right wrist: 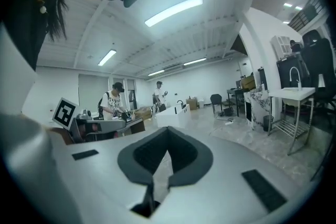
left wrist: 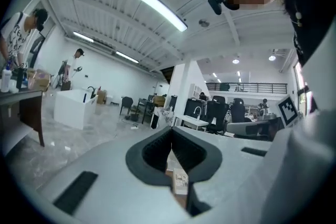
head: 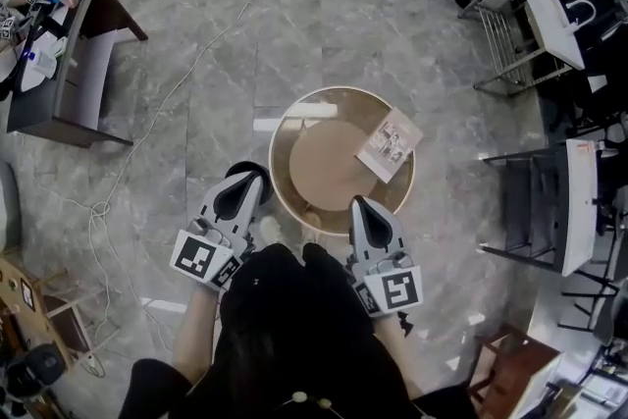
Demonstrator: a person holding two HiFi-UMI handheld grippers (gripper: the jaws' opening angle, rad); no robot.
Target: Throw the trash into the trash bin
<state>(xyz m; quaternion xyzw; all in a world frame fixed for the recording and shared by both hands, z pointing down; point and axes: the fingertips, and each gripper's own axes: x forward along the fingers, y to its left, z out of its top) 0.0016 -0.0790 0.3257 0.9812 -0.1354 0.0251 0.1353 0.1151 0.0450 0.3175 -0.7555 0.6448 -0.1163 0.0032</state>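
— Grey-padded jaws: the left gripper (head: 247,180) and right gripper (head: 363,206) are both clenched on nothing, just short of the trash bin (head: 274,152).
— And the trash?
— The packet (head: 390,144) lies inside, against the bin's far wall. The job looks done.

the person wears a black top (head: 294,329), and dark hair hangs beside it. a few small pale beads (head: 299,398) show against the cloth. a small dark camera (left wrist: 214,2) sits on the head.

the left gripper (head: 251,174) and the right gripper (head: 361,204) share one build: a smooth, pale grey, wedge-shaped shell with black rectangular slots on top. the jaws are lined with dark ribbed pads framed by a rounded black collar. behind each shell sits a marker cube, the left cube (head: 206,260) and the right cube (head: 392,290), with black square patterns on white faces.
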